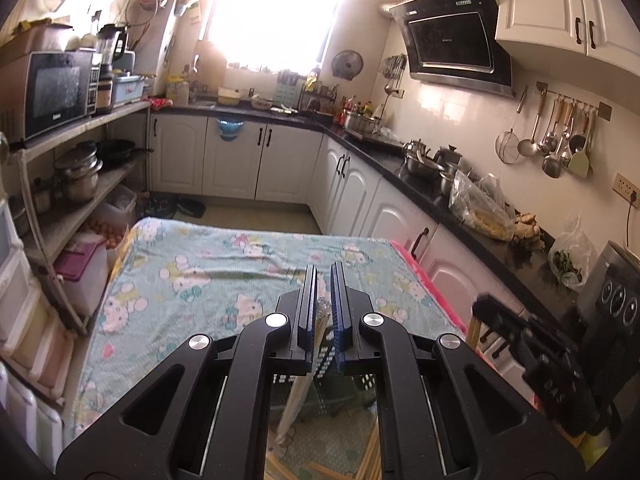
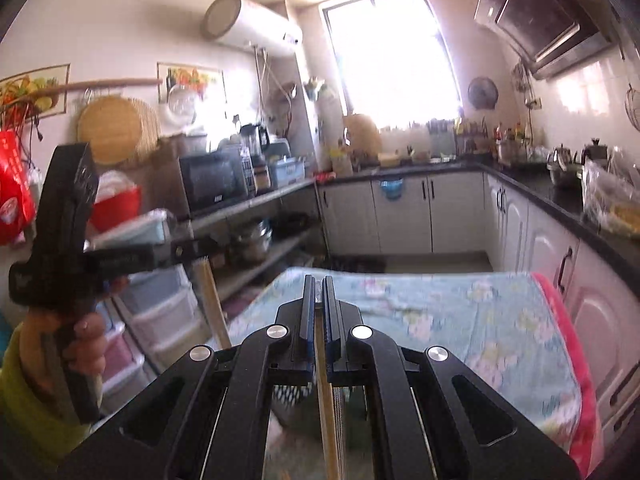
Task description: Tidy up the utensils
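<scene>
The left hand-held gripper (image 1: 324, 280) is closed on a pair of chopsticks in a clear plastic sleeve (image 1: 320, 328). It holds them near their top end, and they hang down through the frame of the tool, over the table with the cartoon-print cloth (image 1: 192, 264). Seen from the right wrist camera, the same chopsticks (image 2: 210, 300) hang pale and slanted below that gripper (image 2: 200, 246), which a hand (image 2: 82, 344) in a yellow-green sleeve holds up at the left.

To the right, the right hand-held gripper (image 2: 319, 292) is also clamped shut, on another pair of chopsticks (image 2: 326, 392) that run straight down between its pads. Below them sits a dark slotted basket (image 2: 294, 396), probably the utensil holder, though little of it shows.

Chopsticks like these should be light and stiff, so weight is not the worry. The plastic sleeve looks slick and may slide between the pads, and a thin stick pinched at one end tends to swing or pivot. A grip near the top seems right for lowering them tip-first into a holder. A pair can split apart if the pinch catches only one stick.
</scene>
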The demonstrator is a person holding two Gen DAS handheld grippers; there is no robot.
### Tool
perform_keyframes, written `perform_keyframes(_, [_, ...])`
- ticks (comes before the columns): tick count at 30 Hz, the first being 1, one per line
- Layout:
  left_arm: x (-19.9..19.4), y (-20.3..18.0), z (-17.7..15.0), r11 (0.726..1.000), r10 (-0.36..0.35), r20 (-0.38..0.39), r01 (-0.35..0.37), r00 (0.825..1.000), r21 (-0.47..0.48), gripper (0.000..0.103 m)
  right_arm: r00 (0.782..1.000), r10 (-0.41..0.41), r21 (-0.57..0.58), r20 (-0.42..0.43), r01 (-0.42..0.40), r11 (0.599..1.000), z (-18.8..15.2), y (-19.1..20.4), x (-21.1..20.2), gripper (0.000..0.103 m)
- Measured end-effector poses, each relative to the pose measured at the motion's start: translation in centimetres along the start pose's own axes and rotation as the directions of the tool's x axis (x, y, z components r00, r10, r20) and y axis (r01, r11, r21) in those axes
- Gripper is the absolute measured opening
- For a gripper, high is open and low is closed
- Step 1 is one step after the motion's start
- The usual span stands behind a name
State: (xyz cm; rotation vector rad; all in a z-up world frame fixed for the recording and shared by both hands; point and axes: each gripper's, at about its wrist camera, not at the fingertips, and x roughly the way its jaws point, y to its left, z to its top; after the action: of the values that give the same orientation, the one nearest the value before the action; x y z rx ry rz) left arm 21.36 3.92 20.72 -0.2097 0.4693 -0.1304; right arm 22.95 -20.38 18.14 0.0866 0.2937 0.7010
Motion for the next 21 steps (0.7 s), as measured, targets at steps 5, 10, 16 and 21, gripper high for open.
perform_keyframes(5, [0.4,-0.2,1.1,1.0,0.006,0.016,-0.006,1.0,0.007,0.004,0.998,-0.029,-0.005,0.058,0.029,1.0,1.9,-0.6,1.7,0.004])
perform_keyframes(10, [1.1,-0.6,2.0,1.0,0.013,0.028,-0.013,1.0,0.014,0.004,0.993,-0.047,-0.001,0.105,0.048,0.999,3.2,-1.3,3.3,0.004])
perform_keyframes(16, [2.0,-1.1,2.9,0.999,0.023,0.055,-0.025,0.998,0.026,0.004,0.985,-0.07,-0.006,0.158,0.072,0.997,4.2,-2.2,4.9,0.004])
perform_keyframes(21, [3.3,-1.3,2.4,0.997,0.046,0.065,-0.05,0.997,0.053,0.004,0.982,-0.077,0.014,0.174,0.076,0.997,4.0,-3.1,6.2,0.004])
